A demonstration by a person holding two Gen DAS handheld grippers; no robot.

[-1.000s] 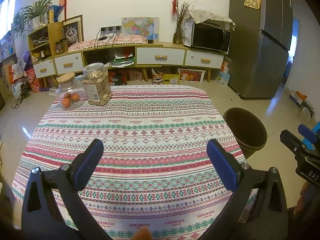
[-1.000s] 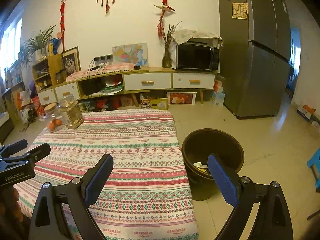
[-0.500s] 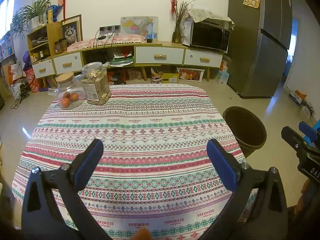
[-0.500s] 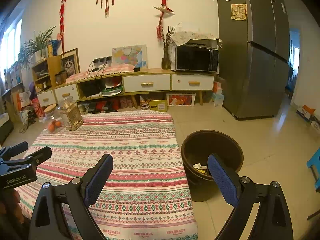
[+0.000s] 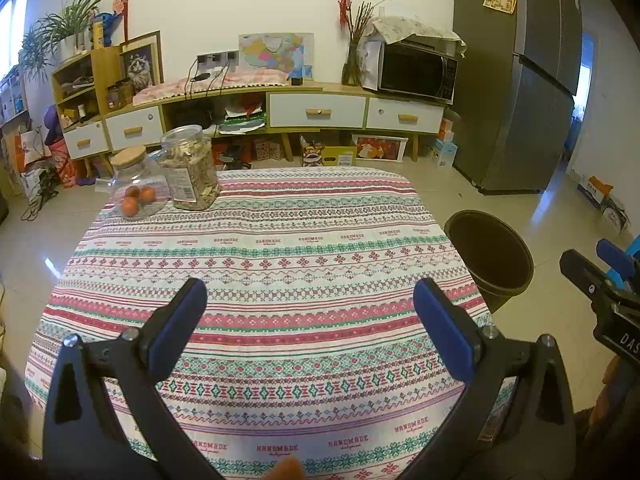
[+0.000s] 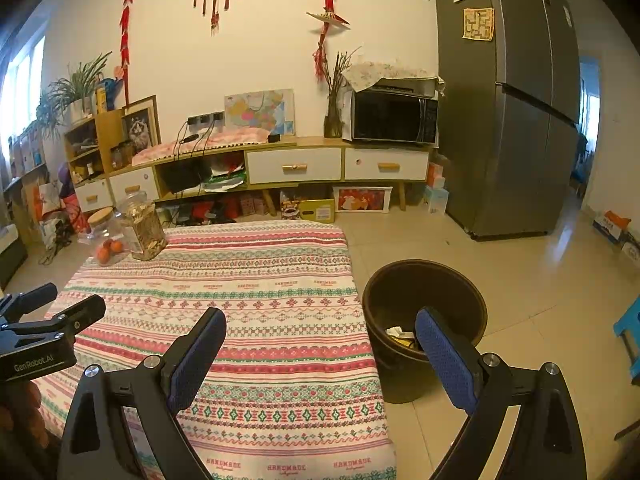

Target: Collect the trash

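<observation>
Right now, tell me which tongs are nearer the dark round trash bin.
Right. The right tongs hang beside the dark round trash bin; the left tongs hang over the striped tablecloth.

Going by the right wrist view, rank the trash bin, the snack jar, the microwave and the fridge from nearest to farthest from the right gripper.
1. Trash bin: on the floor beside the table, just past the right gripper.
2. Snack jar: far left corner of the table.
3. Fridge and microwave: both against the back wall, fridge at right, microwave on the sideboard; too close to call.
</observation>
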